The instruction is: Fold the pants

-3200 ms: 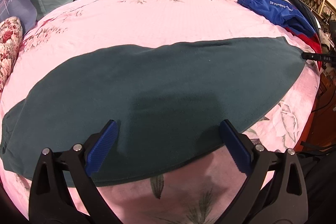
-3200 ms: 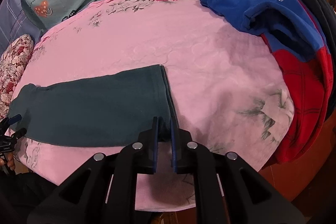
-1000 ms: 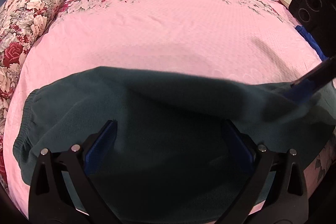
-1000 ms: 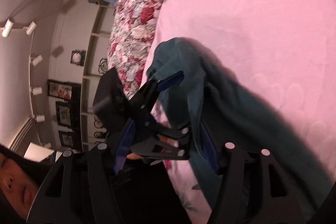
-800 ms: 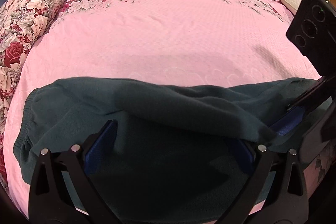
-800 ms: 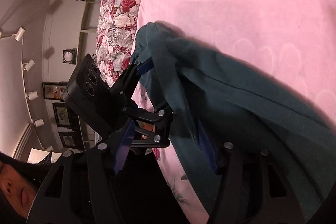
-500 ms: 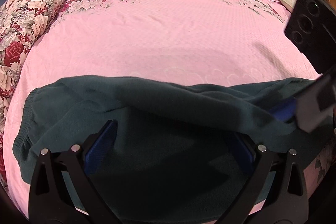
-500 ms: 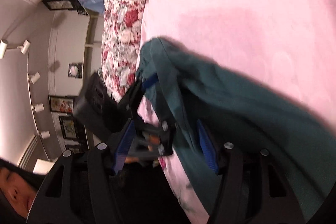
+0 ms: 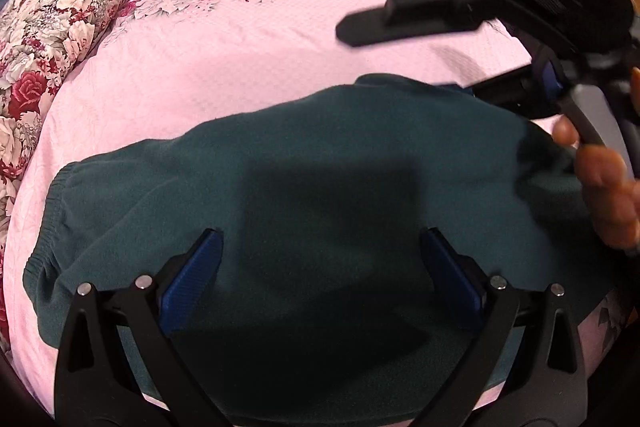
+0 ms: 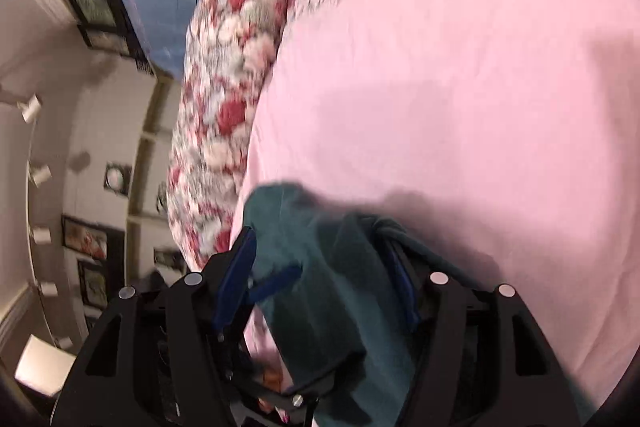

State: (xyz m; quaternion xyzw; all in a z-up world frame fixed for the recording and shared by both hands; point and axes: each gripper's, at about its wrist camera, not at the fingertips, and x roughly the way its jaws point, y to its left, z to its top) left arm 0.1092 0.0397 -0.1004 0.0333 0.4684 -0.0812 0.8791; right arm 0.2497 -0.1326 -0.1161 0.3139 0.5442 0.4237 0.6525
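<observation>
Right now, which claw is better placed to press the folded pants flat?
Left, I'd judge. The left claw hangs open over the middle of the pants; the right claw sits at their edge with cloth bunched between its fingers.

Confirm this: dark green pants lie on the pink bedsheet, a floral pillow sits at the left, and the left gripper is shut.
One error: the left gripper is open, jaws wide apart above the dark green pants, per the left wrist view. The pink bedsheet and floral pillow are right.
</observation>
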